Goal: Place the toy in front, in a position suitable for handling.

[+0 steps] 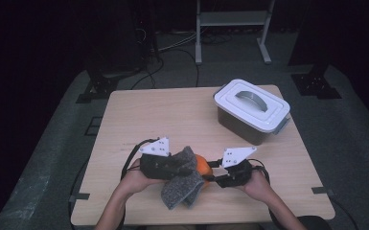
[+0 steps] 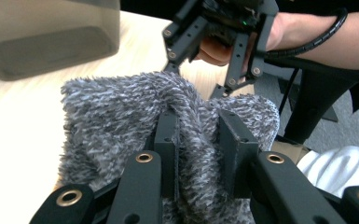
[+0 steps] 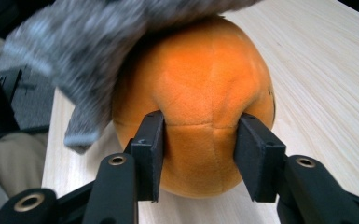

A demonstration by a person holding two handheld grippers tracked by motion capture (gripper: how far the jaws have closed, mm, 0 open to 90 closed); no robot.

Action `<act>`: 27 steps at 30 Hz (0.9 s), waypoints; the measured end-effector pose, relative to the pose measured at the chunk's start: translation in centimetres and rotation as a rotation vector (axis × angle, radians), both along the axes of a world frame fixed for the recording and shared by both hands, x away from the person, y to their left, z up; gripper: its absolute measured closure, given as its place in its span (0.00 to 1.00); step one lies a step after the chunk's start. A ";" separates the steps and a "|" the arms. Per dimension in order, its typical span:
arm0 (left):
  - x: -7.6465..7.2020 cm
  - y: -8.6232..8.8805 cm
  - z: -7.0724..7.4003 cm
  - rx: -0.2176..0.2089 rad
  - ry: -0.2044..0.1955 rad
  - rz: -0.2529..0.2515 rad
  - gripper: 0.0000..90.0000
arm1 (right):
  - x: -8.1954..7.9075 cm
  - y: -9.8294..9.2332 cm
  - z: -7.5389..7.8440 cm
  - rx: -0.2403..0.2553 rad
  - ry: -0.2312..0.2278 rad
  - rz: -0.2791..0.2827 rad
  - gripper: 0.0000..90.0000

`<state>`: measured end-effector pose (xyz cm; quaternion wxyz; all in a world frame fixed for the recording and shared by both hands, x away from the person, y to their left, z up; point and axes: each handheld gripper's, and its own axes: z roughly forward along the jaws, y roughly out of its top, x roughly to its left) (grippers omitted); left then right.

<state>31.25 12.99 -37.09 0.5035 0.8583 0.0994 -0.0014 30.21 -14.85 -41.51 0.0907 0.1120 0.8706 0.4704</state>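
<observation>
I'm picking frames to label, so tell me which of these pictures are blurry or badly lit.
High view: dim, with a near-black surround, though the table and the lidded box read clearly. Left gripper view: the grey fuzzy cloth is sharp, while the box at top left is soft and out of focus. Right gripper view: the orange plush ball is well lit and sharp, but the cloth over it is smeared.

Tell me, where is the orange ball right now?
The orange ball sits low in the high view, squeezed by the right gripper, half under the fuzzy grey cloth that the left gripper pinches, above the table.
</observation>
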 end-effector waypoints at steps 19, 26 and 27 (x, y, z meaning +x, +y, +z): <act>0.1 -0.3 -0.8 0.053 -0.009 0.015 0.79 | 0.7 -1.1 -0.4 0.018 0.068 -0.056 0.55; 0.1 -0.3 -0.6 0.049 -0.018 0.011 0.79 | -0.3 -0.1 -0.3 -0.020 -0.011 0.014 0.63; 0.1 -0.3 -0.6 0.049 -0.018 0.011 0.79 | -0.3 -0.1 -0.3 -0.020 -0.011 0.014 0.63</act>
